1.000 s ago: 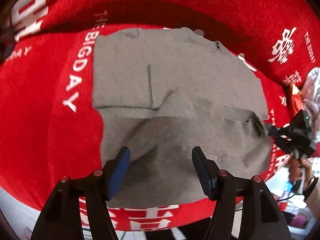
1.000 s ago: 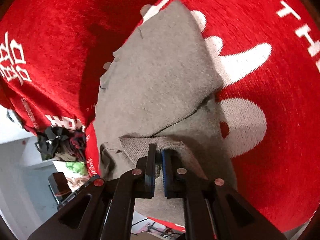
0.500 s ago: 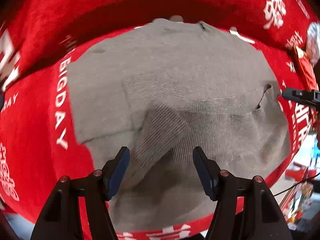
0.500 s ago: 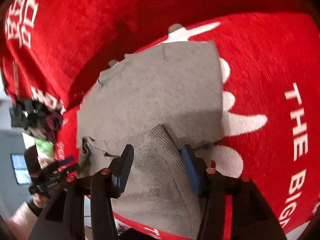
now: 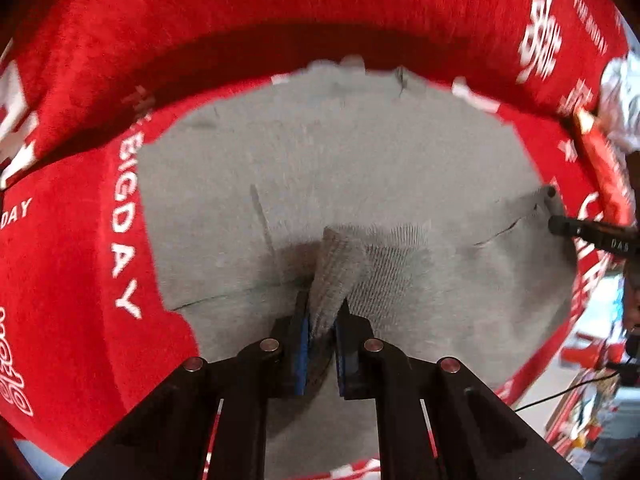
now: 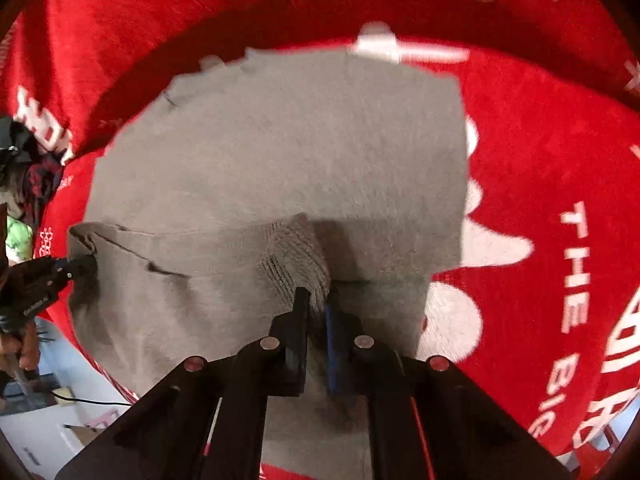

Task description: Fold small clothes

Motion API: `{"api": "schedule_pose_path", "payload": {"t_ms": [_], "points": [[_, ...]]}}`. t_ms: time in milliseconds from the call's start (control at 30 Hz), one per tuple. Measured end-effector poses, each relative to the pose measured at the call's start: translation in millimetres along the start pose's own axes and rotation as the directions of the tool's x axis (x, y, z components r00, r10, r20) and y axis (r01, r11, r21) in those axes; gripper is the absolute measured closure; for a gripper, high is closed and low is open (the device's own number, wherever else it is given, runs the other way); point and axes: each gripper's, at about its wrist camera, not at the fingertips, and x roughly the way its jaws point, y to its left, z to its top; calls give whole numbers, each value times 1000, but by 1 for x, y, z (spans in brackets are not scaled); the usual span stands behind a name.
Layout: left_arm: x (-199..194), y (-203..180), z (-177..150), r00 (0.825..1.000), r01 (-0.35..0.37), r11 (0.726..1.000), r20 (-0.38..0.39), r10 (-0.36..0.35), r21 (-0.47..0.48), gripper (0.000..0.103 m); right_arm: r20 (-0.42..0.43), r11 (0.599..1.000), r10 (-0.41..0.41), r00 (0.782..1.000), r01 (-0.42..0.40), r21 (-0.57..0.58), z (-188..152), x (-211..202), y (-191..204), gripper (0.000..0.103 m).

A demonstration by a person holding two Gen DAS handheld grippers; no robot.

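Grey knit garment point(image 5: 360, 168), one, lay flat on one red printed cloth point(image 5: 72, 280). Two grippers: left gripper point(image 5: 322, 320) and right gripper point(image 6: 318, 304) each clenched on ribbed fold of garment.

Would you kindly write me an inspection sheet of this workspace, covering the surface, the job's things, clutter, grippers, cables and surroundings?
Surface: red cloth with white lettering, covering the work area.
Job's things: grey knit garment lying mostly flat on the cloth, its ribbed cuff pulled up.
Clutter: dark bundle of clothes at the cloth's edge.
Grippers: left gripper shut on the ribbed cuff; right gripper shut on ribbed fabric of the garment.
Cables: thin black cable running below the cloth's edge.
Surroundings: a person's hand holding another black tool at the garment's corner; beyond that too blurred to tell.
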Motion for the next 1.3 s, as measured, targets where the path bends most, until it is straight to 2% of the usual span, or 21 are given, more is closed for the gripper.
{"api": "schedule_pose_path", "payload": {"t_ms": [100, 200, 300, 400, 500, 633, 733, 800, 833, 867, 900, 933, 1000, 1033, 1100, 1167, 1200, 1267, 1300], "points": [[-31, 8, 5, 997, 22, 999, 72, -19, -36, 91, 73, 999, 34, 997, -35, 19, 4, -38, 2, 95], [-51, 19, 20, 989, 50, 996, 140, -39, -79, 91, 156, 1000, 28, 987, -26, -17, 22, -66, 7, 95], [-51, 24, 46, 982, 31, 995, 191, -12, -95, 91, 194, 998, 17, 981, -5, -64, 54, -67, 14, 95], [-37, 32, 71, 976, -3, 993, 216, 28, -115, 91, 202, 996, 11, 979, 8, -92, 91, -49, 17, 95], [-9, 39, 93, 977, -52, 989, 199, 79, -140, 92, 187, 993, -20, 982, 42, -112, 124, -17, 18, 95], [38, 54, 114, 982, -106, 977, 136, 132, -185, 91, 138, 994, -48, 989, 61, -91, 147, 25, 8, 95], [60, 66, 118, 968, -208, 952, 91, 233, -223, 91, 96, 996, -68, 993, 73, -48, 152, 54, -5, 96], [65, 78, 118, 969, -217, 941, 59, 240, -261, 91, 81, 996, -86, 993, 86, 1, 154, 66, -18, 96], [63, 82, 117, 971, -209, 938, 56, 233, -275, 91, 77, 997, -68, 995, 65, 43, 155, 68, -27, 96], [60, 84, 117, 972, -205, 937, 57, 230, -284, 91, 79, 996, -56, 995, 50, 80, 156, 66, -34, 93], [55, 85, 116, 970, -210, 935, 58, 236, -285, 91, 84, 992, -59, 995, 49, 118, 156, 62, -40, 84], [49, 85, 115, 966, -227, 934, 60, 252, -278, 91, 86, 988, -72, 994, 59, 145, 155, 55, -44, 81], [40, 84, 112, 969, -214, 942, 63, 237, -259, 91, 97, 987, -22, 995, 7, 162, 150, 42, -49, 78], [38, 83, 111, 972, -203, 946, 61, 226, -254, 91, 111, 987, 19, 994, -36, 155, 146, 34, -48, 66], [35, 78, 110, 974, -201, 949, 57, 221, -243, 91, 119, 989, 65, 991, -79, 121, 140, 27, -42, 50], [33, 71, 110, 974, -202, 951, 57, 220, -232, 91, 92, 992, 89, 992, -96, 80, 138, 30, -33, 50], [31, 67, 109, 974, -199, 953, 58, 218, -229, 91, 67, 995, 79, 995, -83, 57, 136, 36, -27, 51], [29, 57, 108, 975, -191, 956, 65, 210, -222, 91, 9, 1000, -23, 1000, 24, -14, 133, 52, -14, 98], [28, 51, 107, 977, -183, 959, 71, 203, -215, 91, 13, 996, -72, 997, 72, -46, 132, 57, -9, 97]]}}
